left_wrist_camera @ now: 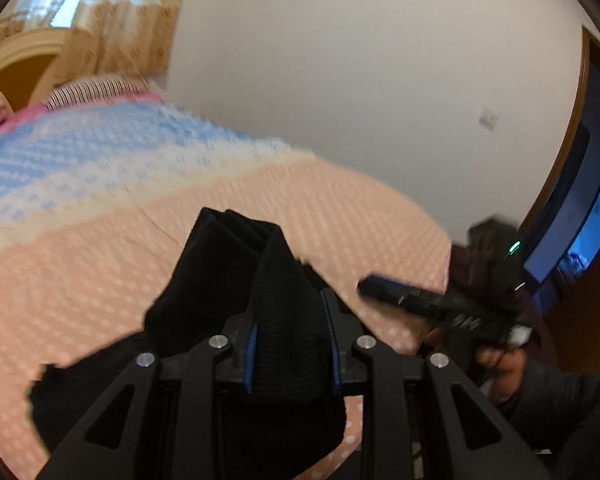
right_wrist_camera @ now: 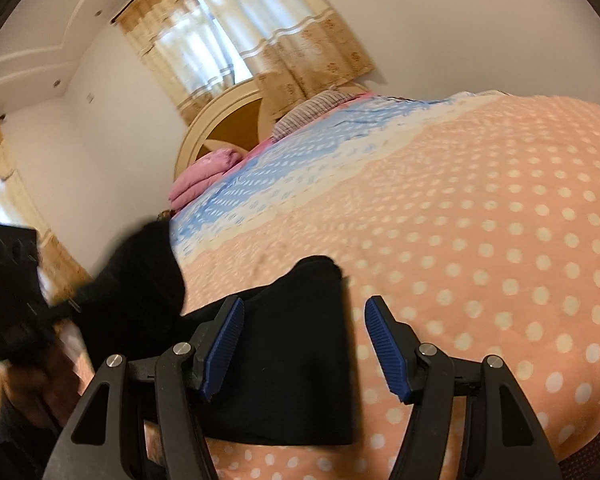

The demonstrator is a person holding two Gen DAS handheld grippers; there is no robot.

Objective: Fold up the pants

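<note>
The black pants (left_wrist_camera: pixel 236 288) lie bunched on the bed near its front edge. My left gripper (left_wrist_camera: pixel 290 308) is shut on a thick fold of the pants and lifts it off the bedspread; the cloth fills the gap between the blue pads. In the right wrist view a flat part of the pants (right_wrist_camera: pixel 296 344) lies on the bed, partly between my right gripper's fingers. My right gripper (right_wrist_camera: pixel 304 310) is open just above it and holds nothing. The left gripper (right_wrist_camera: pixel 12 284) shows blurred at the left with raised black cloth (right_wrist_camera: pixel 140 280). The right gripper (left_wrist_camera: pixel 428 304) also shows in the left wrist view.
The bed has a peach polka-dot bedspread (right_wrist_camera: pixel 480 240) with a blue band (right_wrist_camera: pixel 284 168) toward the head. A folded pink blanket (right_wrist_camera: pixel 204 176) and a striped pillow (right_wrist_camera: pixel 312 112) lie by the headboard (right_wrist_camera: pixel 220 120). A curtained window (right_wrist_camera: pixel 236 36) is behind. A doorway (left_wrist_camera: pixel 580 208) is at the right.
</note>
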